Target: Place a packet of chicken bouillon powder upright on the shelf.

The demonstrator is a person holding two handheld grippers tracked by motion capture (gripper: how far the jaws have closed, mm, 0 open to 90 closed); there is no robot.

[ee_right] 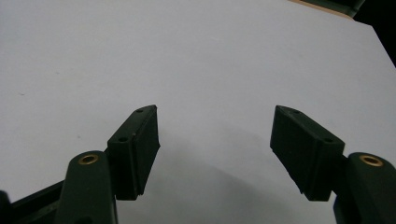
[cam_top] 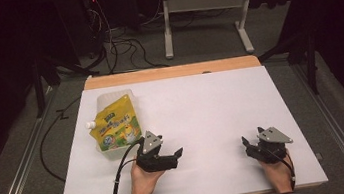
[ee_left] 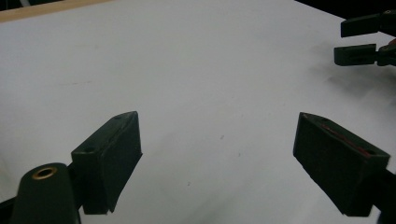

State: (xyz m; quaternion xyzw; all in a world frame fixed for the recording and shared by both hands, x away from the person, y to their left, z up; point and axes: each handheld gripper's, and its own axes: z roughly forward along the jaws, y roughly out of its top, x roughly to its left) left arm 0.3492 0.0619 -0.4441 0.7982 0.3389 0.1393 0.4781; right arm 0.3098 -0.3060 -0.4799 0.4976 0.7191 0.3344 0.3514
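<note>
I keep both tools low on the white table sheet (cam_top: 201,108), empty. The left gripper (cam_top: 177,152) and the right gripper (cam_top: 244,141) have jaws spread, ready to approach. The yellow spouted refill pouch (cam_top: 114,124) lies on a translucent plastic container (cam_top: 110,99), far-left of the left gripper.

Bright tabletop, dark surroundings, soft focus

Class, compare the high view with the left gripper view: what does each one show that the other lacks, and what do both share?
The high view alone has the yellow spouted pouch lying in a clear tray, the person's hands, and the floor cables. The left gripper view alone gives a close look along the left gripper, its jaws wide open with nothing between them. Both share the white table and the open right gripper.
</note>
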